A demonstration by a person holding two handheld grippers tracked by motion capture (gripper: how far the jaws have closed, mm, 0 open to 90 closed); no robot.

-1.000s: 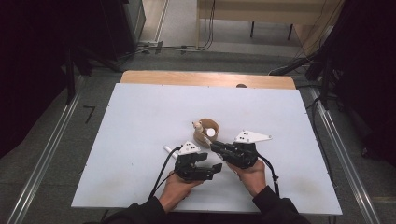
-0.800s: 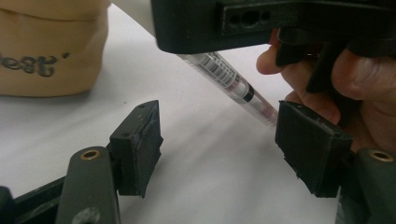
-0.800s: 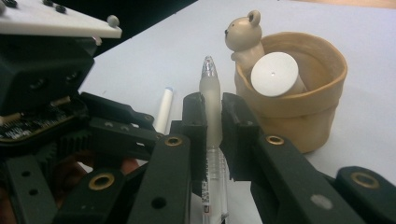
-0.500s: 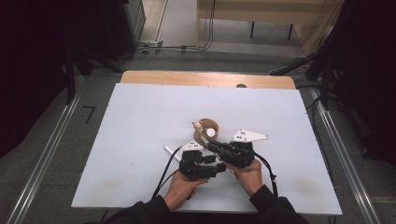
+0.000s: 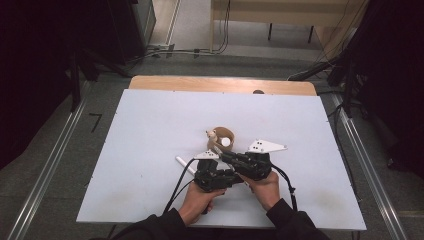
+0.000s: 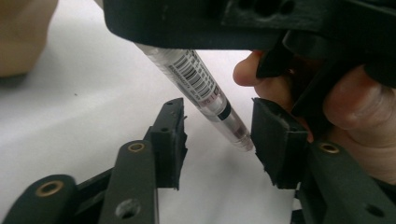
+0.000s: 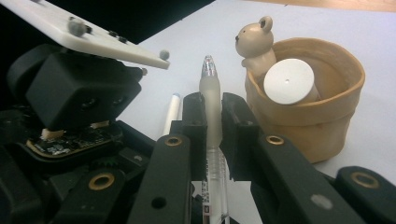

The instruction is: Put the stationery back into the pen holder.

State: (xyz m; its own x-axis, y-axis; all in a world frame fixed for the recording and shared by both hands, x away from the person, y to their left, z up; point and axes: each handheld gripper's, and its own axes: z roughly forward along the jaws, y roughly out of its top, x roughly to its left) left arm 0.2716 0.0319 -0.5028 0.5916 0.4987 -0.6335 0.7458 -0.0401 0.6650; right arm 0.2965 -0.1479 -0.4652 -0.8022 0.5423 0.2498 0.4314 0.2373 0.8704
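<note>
My right gripper [image 7: 212, 105] is shut on a clear pen [image 7: 210, 93], whose rubber-gripped tip points up toward a tan cup [image 7: 317, 107] with a small bear figure [image 7: 254, 42] on its rim. In the high view the right gripper [image 5: 229, 156] sits just in front of the cup [image 5: 222, 140]. My left gripper [image 6: 217, 130] has its jaws on either side of the pen's barcoded back end [image 6: 201, 79]. They have just been closing, and a gap still shows on the left side. Both hands are close together near the table's front, with the left gripper [image 5: 234, 175] beside the right hand.
A white round-topped object [image 7: 288, 81] stands inside the cup. A thin white stick [image 5: 182, 161] lies on the white table [image 5: 150, 125] left of the grippers. The table's wooden back edge [image 5: 220, 85] is far off, and cables trail from both grippers toward the person.
My left gripper has slid right, up against the right gripper. The right gripper, the pen and the cup have stayed put.
</note>
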